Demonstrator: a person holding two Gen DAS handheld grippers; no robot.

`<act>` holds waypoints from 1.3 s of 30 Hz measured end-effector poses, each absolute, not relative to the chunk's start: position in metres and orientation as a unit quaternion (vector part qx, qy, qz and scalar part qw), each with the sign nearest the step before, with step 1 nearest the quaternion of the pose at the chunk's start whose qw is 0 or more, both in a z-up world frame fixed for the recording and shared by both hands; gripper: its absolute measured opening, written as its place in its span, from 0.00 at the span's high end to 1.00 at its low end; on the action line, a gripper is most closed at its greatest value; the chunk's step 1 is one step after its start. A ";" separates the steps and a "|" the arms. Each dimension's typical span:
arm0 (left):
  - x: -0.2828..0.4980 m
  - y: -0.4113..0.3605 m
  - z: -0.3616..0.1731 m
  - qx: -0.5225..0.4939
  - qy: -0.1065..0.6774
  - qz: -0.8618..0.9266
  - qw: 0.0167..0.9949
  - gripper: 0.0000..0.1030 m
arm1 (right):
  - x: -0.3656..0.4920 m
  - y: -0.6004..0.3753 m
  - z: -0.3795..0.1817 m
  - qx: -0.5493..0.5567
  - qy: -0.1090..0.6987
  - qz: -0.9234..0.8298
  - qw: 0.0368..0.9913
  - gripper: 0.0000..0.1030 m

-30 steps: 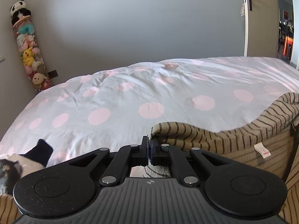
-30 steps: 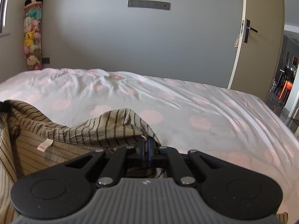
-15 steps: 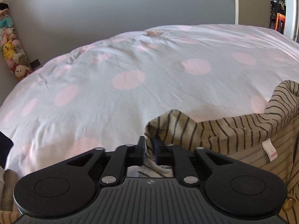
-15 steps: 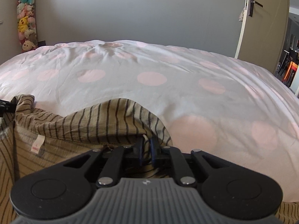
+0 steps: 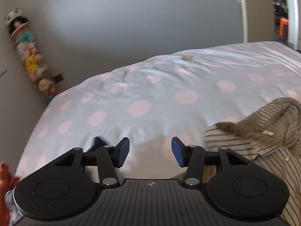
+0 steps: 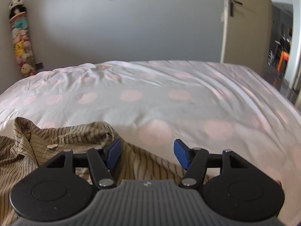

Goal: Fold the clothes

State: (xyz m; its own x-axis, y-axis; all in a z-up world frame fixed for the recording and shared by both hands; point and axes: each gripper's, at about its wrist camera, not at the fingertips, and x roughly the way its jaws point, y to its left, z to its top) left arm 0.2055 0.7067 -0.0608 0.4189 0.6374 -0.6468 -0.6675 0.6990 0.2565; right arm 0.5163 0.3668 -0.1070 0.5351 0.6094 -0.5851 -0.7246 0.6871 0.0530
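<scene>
A tan shirt with thin dark stripes [image 5: 263, 141] lies rumpled on the bed, collar up, at the right of the left wrist view. My left gripper [image 5: 150, 153] hangs open just left of it, nothing between its blue pads. In the right wrist view the same striped shirt [image 6: 56, 146] spreads over the lower left, and part of it runs under my right gripper [image 6: 147, 154], which is open and empty above the cloth.
The bed has a white duvet with pink dots [image 6: 169, 101] stretching far ahead. A dark garment [image 5: 97, 143] and an orange item [image 5: 5, 179] lie at the near left. A column of soft toys [image 5: 30, 60] stands against the left wall; a door [image 6: 244, 22] is ajar at the right.
Both grippers were shut on the shirt's top edge and have let go, opening wide. The shirt has dropped onto the duvet. Both cameras have lifted and pulled back.
</scene>
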 end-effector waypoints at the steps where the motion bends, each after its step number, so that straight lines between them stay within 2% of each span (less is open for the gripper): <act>1: 0.198 0.709 -0.057 -0.024 0.373 0.398 0.838 0.54 | 0.515 0.361 -0.106 -0.098 0.298 0.376 0.872 0.37; 7: 0.150 0.719 -0.045 -0.016 0.387 0.424 0.819 0.53 | 0.504 0.328 -0.105 -0.110 0.311 0.352 0.876 0.37; 10: 0.123 0.730 -0.043 -0.023 0.396 0.442 0.804 0.48 | 0.500 0.310 -0.113 -0.120 0.323 0.344 0.873 0.37; 17: 0.087 0.747 -0.063 -0.067 0.412 0.477 0.773 0.48 | 0.497 0.283 -0.135 -0.116 0.358 0.319 0.870 0.37; 18: 0.084 0.748 -0.067 -0.073 0.417 0.483 0.766 0.54 | 0.496 0.281 -0.137 -0.117 0.361 0.317 0.869 0.37; 20: 0.078 0.746 -0.072 -0.084 0.415 0.477 0.770 0.89 | 0.497 0.278 -0.139 -0.121 0.360 0.312 0.871 0.37; 21: 0.077 0.741 -0.072 -0.078 0.410 0.475 0.775 0.91 | 0.498 0.276 -0.139 -0.125 0.358 0.308 0.873 0.37; 25: 0.077 0.734 -0.068 -0.052 0.408 0.488 0.770 0.96 | 0.516 0.262 -0.139 -0.139 0.346 0.279 0.885 0.37; 32: 0.078 0.728 -0.063 -0.010 0.412 0.515 0.751 0.97 | 0.571 0.206 -0.136 -0.064 0.339 0.205 0.916 0.37; 39: 0.084 0.734 -0.083 -0.008 0.428 0.527 0.735 0.97 | 0.626 0.179 -0.144 -0.001 0.359 0.183 0.915 0.45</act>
